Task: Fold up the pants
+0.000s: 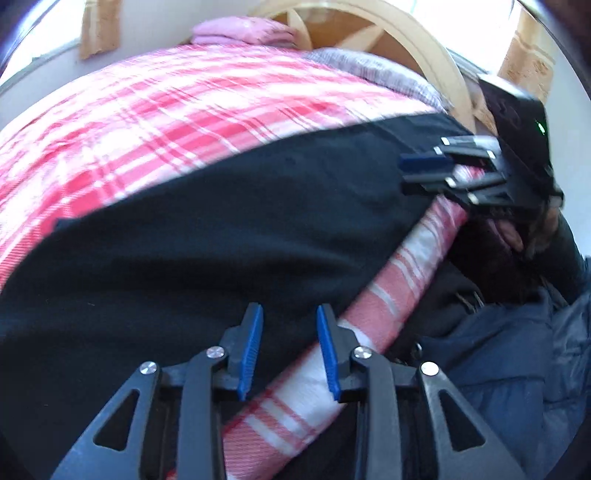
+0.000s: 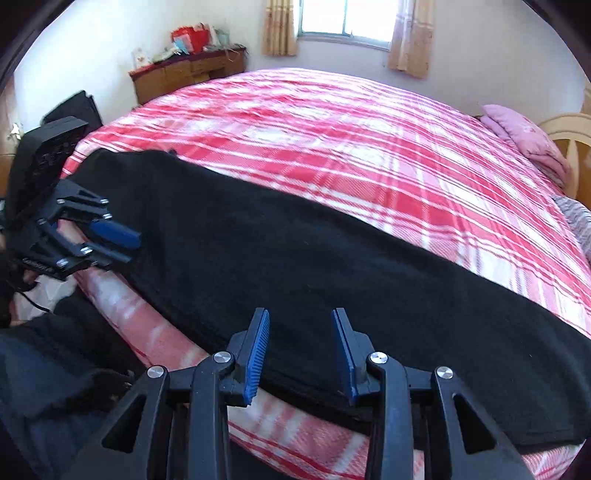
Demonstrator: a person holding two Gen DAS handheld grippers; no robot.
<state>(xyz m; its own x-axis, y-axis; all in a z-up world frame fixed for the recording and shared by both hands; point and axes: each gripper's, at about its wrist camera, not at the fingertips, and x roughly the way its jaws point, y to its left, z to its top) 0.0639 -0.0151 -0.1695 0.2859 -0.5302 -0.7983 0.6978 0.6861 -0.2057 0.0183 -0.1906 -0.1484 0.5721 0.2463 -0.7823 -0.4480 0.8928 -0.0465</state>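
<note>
Black pants [image 1: 221, 229] [image 2: 295, 251] lie stretched out in a long band along the near edge of a bed covered by a red and white plaid blanket [image 1: 147, 122] [image 2: 332, 140]. My left gripper [image 1: 290, 332] hovers over the pants' near edge, its blue pads apart with nothing pinched between them. It also shows in the right wrist view as the left gripper [image 2: 122, 243] at one end of the pants. My right gripper [image 2: 301, 332] stands open over the near edge at the other end. In the left wrist view the right gripper [image 1: 421, 175] sits just above the cloth.
A pink pillow [image 2: 524, 136] [image 1: 240, 31] and a pale wooden headboard [image 1: 413, 40] are at the bed's head, with grey cloth [image 1: 376, 70] beside them. A wooden cabinet [image 2: 188, 74] with clutter stands by the far wall under a window [image 2: 343, 18]. A person's dark blue jacket [image 1: 517, 350] is close by the bed's edge.
</note>
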